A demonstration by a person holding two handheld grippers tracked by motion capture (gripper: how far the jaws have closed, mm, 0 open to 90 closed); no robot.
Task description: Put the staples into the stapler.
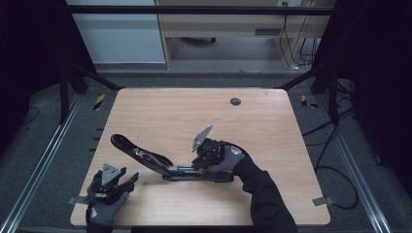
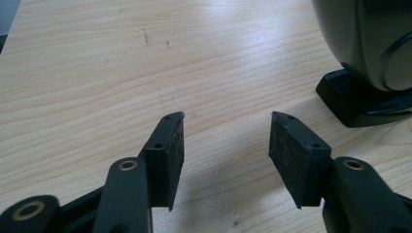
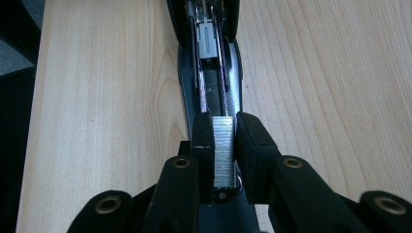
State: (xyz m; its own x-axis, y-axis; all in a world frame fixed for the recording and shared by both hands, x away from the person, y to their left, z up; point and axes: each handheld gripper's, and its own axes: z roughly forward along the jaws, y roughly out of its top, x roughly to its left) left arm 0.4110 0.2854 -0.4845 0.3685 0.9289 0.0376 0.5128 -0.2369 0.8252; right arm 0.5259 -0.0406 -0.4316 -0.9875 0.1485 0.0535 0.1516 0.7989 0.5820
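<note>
- A large black stapler (image 1: 160, 165) lies opened out on the wooden table (image 1: 194, 116), near the middle of the near half; its lid swings up and away to the far left while the base stretches right.
- In the right gripper view, the stapler's open magazine channel (image 3: 210, 82) runs away from the camera, with a metal pusher at its far end.
- The right gripper (image 1: 206, 158), in a gloved hand (image 1: 228, 158), sits at the right end of the stapler base, pointing left along it.
- Its jaws are narrowed onto a silvery strip of staples (image 3: 224, 145), pads pressing both sides, right over the near end of the channel.
- The left gripper (image 1: 124, 182) rests at the near left corner of the table, held by the other gloved hand (image 1: 99, 211), well apart from the staples.
- Its jaws stand wide with only bare wood between the pads (image 2: 172, 155).
- In the left gripper view, the stapler's dark rounded lid end (image 2: 369, 48) rises at the far right, just beyond the right pad, not touching it.
</note>
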